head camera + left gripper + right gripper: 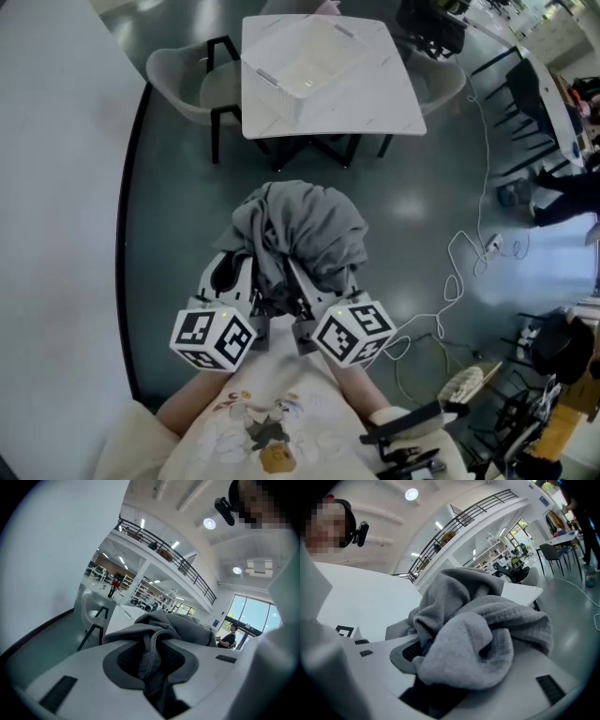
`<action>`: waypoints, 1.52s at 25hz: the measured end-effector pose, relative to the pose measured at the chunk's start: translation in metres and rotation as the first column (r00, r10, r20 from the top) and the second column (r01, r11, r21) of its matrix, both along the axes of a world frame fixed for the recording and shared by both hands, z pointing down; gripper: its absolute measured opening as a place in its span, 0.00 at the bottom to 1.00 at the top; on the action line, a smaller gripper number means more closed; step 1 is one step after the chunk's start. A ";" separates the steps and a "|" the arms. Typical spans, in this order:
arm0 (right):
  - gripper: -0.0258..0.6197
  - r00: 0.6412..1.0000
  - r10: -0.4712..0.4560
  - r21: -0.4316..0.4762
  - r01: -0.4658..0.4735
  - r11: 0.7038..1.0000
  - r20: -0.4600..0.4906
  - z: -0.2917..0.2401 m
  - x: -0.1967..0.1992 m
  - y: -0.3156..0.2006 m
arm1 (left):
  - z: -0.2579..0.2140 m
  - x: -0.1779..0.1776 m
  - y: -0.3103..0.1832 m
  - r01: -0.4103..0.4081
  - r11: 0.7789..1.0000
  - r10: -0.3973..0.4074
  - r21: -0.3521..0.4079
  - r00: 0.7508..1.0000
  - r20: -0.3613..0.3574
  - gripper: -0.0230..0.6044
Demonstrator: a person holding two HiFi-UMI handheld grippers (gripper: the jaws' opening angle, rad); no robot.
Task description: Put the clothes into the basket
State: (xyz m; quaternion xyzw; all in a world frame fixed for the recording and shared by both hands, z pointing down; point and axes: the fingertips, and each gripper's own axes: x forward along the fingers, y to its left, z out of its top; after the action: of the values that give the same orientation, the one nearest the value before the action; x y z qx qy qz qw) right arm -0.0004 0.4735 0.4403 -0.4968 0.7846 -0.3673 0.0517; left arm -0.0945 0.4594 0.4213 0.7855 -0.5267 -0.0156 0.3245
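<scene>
Grey garment (305, 225) bunched up, pinched by left gripper (240, 270) and right gripper (323, 281), well short of white basket (309, 82) on table (394, 105).

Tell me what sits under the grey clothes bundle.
The left gripper and right gripper grip its near underside, jaws shut on folds. The dark floor directly beneath is covered by the grey clothes.

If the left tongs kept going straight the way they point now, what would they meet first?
Beyond the grey garment they hold, probably the white table under the basket; depth is unclear.
</scene>
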 end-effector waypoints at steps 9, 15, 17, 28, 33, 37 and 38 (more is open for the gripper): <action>0.42 1.000 0.015 -0.003 -0.015 1.000 -0.005 0.004 -0.004 0.023 | 0.005 -0.004 0.022 -0.022 1.000 0.022 -0.006 1.000 -0.013 0.15; 0.42 0.999 0.040 -0.036 -0.040 0.999 -0.017 0.010 0.002 0.023 | 0.012 0.002 0.020 -0.044 0.998 0.044 -0.034 0.999 -0.028 0.15; 0.42 0.999 0.034 -0.035 -0.034 0.999 -0.015 0.011 0.005 0.015 | 0.012 0.005 0.013 -0.039 0.999 0.038 -0.035 0.999 -0.028 0.15; 0.42 1.000 0.003 -0.006 -0.003 1.000 0.009 0.004 0.054 -0.087 | 0.002 0.055 -0.087 -0.020 1.000 0.020 -0.004 1.000 0.012 0.15; 0.42 1.000 -0.003 0.012 0.003 1.000 0.015 0.000 0.087 -0.140 | -0.003 0.088 -0.138 -0.013 1.000 0.013 0.017 0.999 0.031 0.15; 0.42 0.999 -0.020 0.029 0.019 0.999 0.034 -0.002 0.108 -0.170 | -0.007 0.110 -0.166 0.006 1.000 -0.007 0.027 0.999 0.039 0.15; 0.42 0.999 -0.027 0.032 0.026 0.999 0.038 -0.002 0.113 -0.175 | -0.007 0.114 -0.171 0.010 1.000 -0.011 0.027 0.999 0.039 0.15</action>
State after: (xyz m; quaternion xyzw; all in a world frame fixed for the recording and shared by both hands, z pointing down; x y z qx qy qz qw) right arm 0.1123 0.2982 0.4378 -0.4785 0.7955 -0.3651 0.0696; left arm 0.0200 0.2883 0.4140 0.7871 -0.5369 -0.0092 0.3035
